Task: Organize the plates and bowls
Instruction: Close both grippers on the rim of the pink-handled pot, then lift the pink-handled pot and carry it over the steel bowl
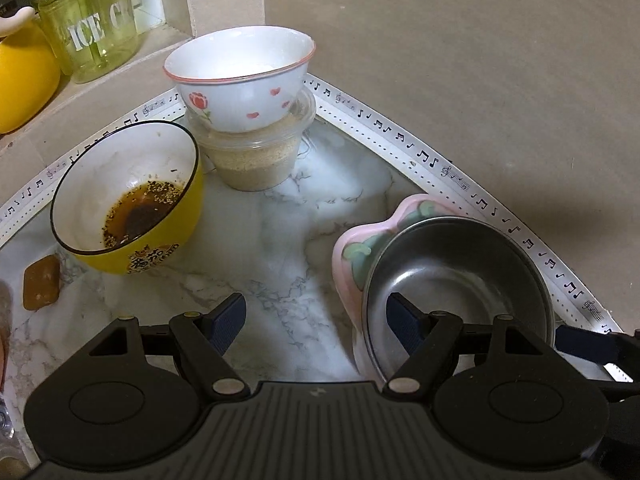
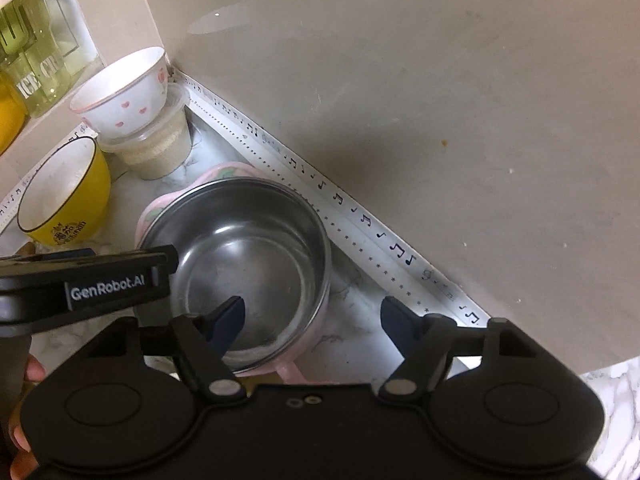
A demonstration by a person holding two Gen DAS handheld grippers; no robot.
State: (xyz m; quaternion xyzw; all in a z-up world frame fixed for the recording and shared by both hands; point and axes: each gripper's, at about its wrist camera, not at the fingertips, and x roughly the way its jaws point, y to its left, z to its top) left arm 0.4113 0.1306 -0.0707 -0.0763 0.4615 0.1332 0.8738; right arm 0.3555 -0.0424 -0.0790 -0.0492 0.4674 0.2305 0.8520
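A green "ICE" jar (image 1: 94, 28), a yellow pot (image 1: 22, 80) and a brown block (image 1: 41, 287) sit nearby.

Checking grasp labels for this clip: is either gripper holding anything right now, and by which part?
Nothing is held. The left gripper and right gripper are both open, each with one finger inside the steel bowl and one outside, straddling opposite rim sides without pressing.

Three bowls: one yellow bowl (image 1: 132, 204), one white bowl (image 1: 244, 80) with red hearts, one steel bowl (image 1: 460, 280). One pink dish (image 1: 352, 248) under the steel one. One plastic tub (image 1: 256, 160). One green jar (image 1: 88, 20). One brown block (image 1: 41, 282). Two grippers, left (image 1: 316, 322) and right (image 2: 312, 320).
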